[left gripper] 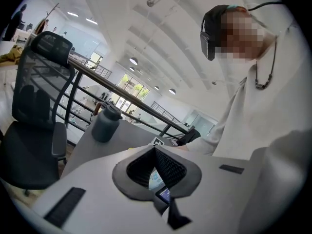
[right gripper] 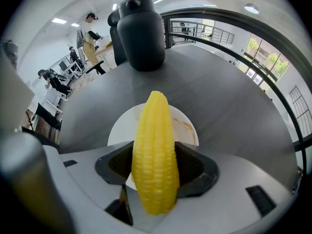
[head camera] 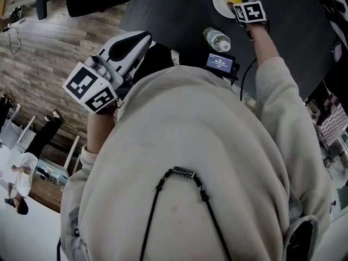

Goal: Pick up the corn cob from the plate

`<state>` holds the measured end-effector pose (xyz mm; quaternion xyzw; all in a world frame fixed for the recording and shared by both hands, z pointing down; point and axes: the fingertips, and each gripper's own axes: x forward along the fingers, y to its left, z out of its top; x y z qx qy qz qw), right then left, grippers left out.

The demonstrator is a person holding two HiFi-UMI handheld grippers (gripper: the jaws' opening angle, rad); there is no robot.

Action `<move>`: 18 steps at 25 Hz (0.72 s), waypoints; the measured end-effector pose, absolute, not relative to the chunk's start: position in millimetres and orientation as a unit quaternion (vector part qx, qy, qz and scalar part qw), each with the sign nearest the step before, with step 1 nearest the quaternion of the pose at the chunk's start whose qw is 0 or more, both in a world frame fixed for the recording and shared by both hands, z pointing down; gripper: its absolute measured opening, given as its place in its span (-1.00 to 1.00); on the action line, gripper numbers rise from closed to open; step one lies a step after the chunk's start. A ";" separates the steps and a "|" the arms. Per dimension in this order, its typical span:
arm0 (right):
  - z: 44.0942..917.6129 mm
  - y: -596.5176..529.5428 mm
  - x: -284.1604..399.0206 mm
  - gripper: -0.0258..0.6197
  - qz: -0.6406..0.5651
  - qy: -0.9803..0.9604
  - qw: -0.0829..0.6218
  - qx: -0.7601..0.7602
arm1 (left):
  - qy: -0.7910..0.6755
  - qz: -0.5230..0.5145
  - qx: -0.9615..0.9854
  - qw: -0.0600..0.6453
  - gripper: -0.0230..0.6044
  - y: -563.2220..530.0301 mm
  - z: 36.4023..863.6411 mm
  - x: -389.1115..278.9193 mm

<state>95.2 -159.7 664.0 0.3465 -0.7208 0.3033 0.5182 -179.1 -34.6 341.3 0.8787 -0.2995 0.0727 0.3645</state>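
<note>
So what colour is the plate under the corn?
The plate is white; clearest in the right gripper view.

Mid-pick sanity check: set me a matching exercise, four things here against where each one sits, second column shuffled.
1 corn cob
2 plate
3 dark jug
4 left gripper

A on the table beyond the plate
B between the jaws of the right gripper
C held aside, nothing in it
D white, under the cob

Pairs: 1-B, 2-D, 3-A, 4-C
</note>
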 end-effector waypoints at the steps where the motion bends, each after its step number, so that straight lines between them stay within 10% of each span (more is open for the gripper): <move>1: 662.1 -157.7 97.1 -0.14 0.306 -0.721 0.515 0.349 | -0.298 0.068 0.879 0.366 -0.93 -35.6 339.0 -178.5; 18: 594.0 -80.9 141.9 -0.14 0.330 -0.733 0.439 0.401 | -0.205 0.077 0.922 0.321 -0.93 -56.5 311.5 -126.6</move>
